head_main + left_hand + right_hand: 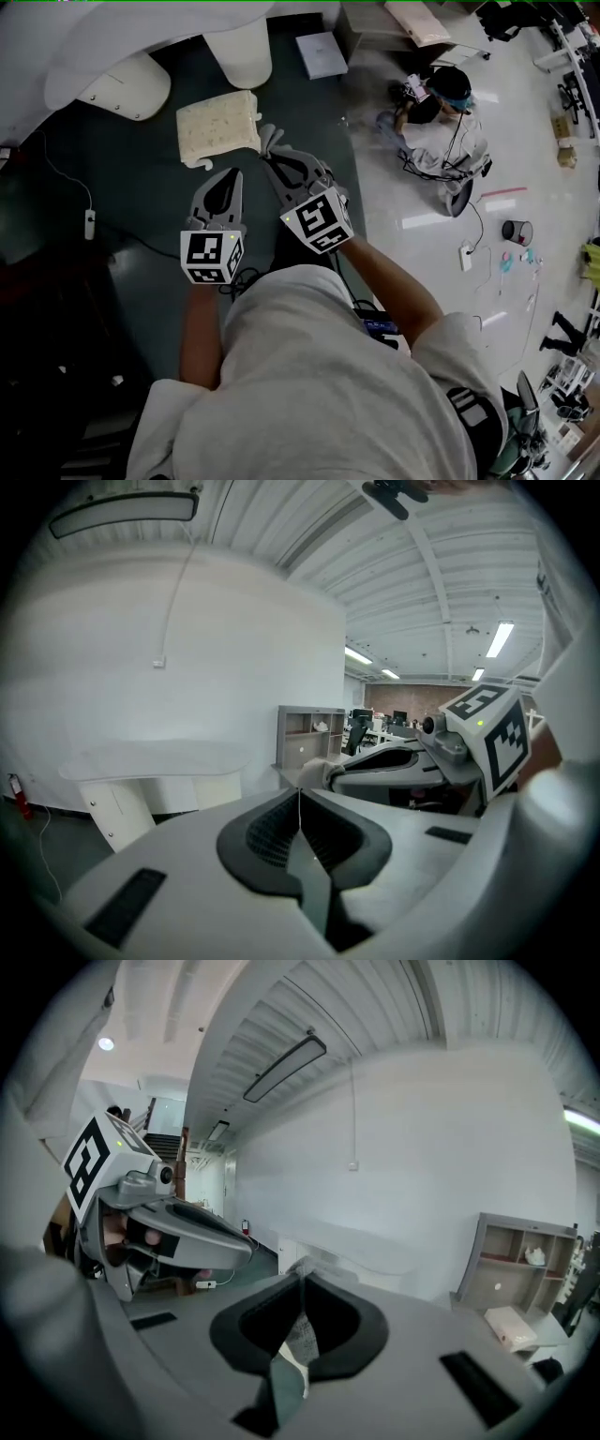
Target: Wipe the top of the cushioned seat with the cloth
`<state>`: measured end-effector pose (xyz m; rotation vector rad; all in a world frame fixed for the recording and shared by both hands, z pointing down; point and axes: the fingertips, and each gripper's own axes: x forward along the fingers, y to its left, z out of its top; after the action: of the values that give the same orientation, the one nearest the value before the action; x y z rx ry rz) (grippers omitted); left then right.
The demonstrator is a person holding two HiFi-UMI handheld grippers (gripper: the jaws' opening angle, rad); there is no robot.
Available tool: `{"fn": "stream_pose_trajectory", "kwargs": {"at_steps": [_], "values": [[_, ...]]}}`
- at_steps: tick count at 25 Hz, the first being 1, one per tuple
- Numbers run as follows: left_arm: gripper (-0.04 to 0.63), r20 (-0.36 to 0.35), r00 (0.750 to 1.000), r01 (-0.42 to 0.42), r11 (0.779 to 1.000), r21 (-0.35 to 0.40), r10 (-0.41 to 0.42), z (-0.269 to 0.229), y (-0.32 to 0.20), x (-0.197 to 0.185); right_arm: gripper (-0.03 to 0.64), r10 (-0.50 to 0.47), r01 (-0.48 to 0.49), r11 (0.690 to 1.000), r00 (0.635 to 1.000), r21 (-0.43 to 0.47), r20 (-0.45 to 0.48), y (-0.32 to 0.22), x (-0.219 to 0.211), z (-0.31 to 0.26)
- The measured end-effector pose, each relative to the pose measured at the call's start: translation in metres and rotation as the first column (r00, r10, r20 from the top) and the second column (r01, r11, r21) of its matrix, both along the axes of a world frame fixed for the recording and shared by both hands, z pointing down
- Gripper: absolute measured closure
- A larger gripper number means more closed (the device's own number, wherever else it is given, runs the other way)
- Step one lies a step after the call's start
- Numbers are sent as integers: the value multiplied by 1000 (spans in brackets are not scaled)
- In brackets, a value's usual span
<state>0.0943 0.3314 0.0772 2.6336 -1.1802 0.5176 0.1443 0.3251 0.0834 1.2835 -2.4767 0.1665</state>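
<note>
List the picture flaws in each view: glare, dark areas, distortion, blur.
Head view: the glossy floor throws pale glare at right, and the lower left corner sinks into dark. Left gripper view: fisheye curves the ceiling, the corners are black, and the strip light blows out. Right gripper view: same round black border; the cloth in the right gripper looks soft up close.

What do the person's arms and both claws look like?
Left claw and right claw are light grey, black-lined inside, each carrying a white cube with black square markers. Black cables trail behind. Short pale grey sleeves; forearms bare.
</note>
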Motion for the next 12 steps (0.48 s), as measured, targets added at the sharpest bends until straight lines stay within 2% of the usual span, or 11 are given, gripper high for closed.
{"fn": "stream_pose_trajectory", "kwargs": {"at_steps": [6, 12], "values": [[577, -6, 999, 33, 998, -61, -33, 25, -45, 20, 591, -20, 19, 999, 999, -41, -27, -37, 24, 30], [577, -13, 998, 66, 991, -116, -68, 44, -67, 15, 591, -69, 68, 995, 997, -78, -16, -48, 28, 52]]}}
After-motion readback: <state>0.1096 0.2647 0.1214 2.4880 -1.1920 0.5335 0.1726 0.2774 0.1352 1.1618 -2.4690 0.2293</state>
